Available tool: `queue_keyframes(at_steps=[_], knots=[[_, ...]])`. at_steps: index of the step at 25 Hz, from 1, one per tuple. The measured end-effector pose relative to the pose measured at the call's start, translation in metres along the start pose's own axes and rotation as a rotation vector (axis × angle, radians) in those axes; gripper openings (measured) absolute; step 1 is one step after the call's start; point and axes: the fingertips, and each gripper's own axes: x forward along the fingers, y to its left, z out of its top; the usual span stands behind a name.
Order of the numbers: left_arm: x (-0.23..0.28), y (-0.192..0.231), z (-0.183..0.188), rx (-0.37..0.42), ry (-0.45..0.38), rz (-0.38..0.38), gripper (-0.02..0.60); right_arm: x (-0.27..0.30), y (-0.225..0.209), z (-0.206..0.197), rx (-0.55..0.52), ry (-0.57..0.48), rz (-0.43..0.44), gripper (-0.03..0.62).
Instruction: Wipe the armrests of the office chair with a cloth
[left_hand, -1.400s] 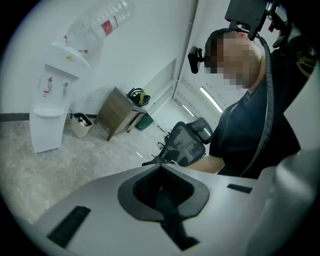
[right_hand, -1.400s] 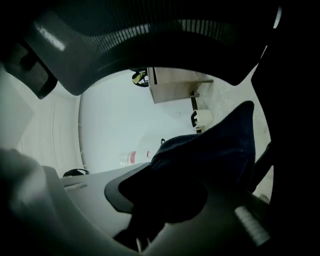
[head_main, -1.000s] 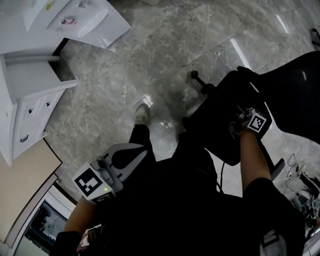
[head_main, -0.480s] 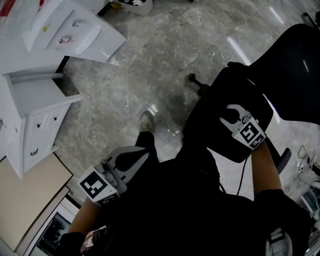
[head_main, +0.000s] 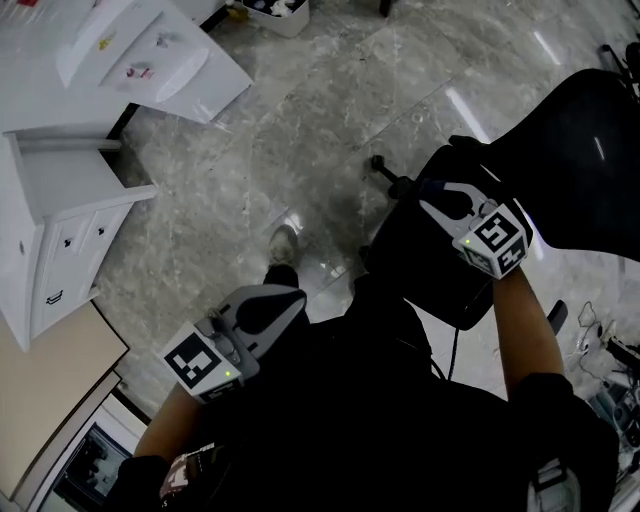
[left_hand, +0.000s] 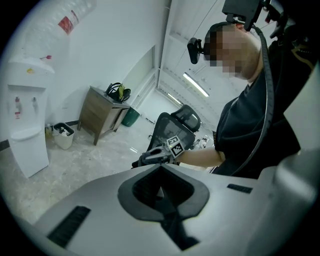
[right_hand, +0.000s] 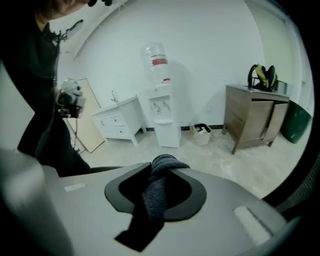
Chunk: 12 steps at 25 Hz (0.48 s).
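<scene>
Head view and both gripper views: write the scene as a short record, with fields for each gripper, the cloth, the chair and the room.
left gripper: shut, empty, close to the person's body
right gripper: shut on the cloth, over the chair
cloth: dark, bunched between the jaws
chair: black, at the person's right
floor: grey, glossy
room: water dispenser, white cabinet, wooden cabinet

Tools: two, the left tool (head_main: 290, 296) and the right tool (head_main: 432, 193)
Cloth (right_hand: 157, 186): one
Office chair (head_main: 590, 170): one
Water dispenser (right_hand: 165, 117): one
White drawer cabinet (head_main: 50, 225): one
Wooden cabinet (right_hand: 252, 116): one
Small bin (right_hand: 202, 134): one
</scene>
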Motion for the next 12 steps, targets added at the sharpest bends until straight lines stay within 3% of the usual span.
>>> queue_keyframes(at_steps=[3, 5, 9, 12], knots=[[-0.012, 0.008, -0.002, -0.006, -0.020, 0.016, -0.005, 0.009, -0.040, 0.018, 0.040, 0.026, -0.121, 0.071], [-0.018, 0.012, -0.001, -0.016, -0.052, 0.028, -0.005, 0.015, -0.027, 0.017, -0.009, 0.082, -0.126, 0.071], [-0.032, 0.018, -0.004, -0.052, -0.098, 0.049, -0.005, 0.032, 0.091, -0.008, -0.181, 0.202, 0.075, 0.067], [-0.049, 0.026, -0.013, -0.072, -0.085, 0.044, -0.005, 0.038, 0.165, -0.028, -0.254, 0.285, 0.209, 0.067]])
